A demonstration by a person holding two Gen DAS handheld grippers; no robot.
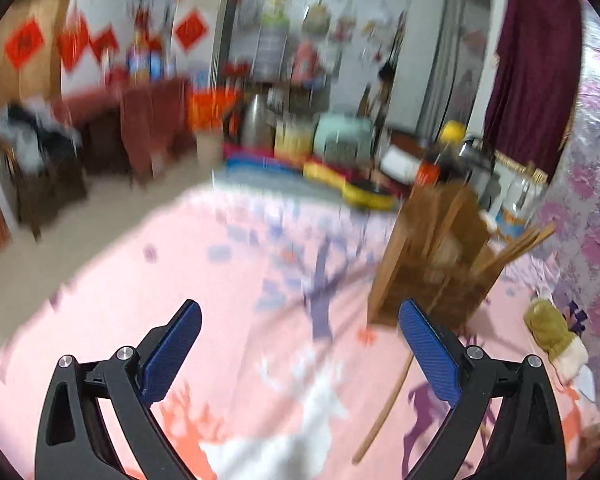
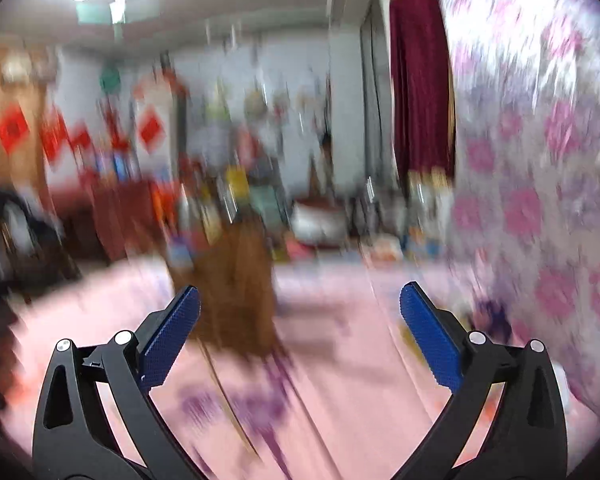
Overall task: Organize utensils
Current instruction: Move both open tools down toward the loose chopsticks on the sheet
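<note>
Pink deer-print bedding [image 1: 220,280] covers the bed. On it stands a wooden utensil holder [image 1: 432,256], with a loose chopstick [image 1: 384,404] lying near it. The chopstick looks light, stiff and slippery: pinch it mid-length. Left gripper [image 1: 300,354] and right gripper [image 2: 300,340] jaws spread, empty.

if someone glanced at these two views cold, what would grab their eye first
Probably the pink deer-print cloth filling the foreground, with the wooden utensil holder standing on it right of centre and a loose chopstick lying in front of it. Next, the blue pads of the left gripper and right gripper, both wide open and empty. Behind, red diamond wall decorations at upper left.
</note>
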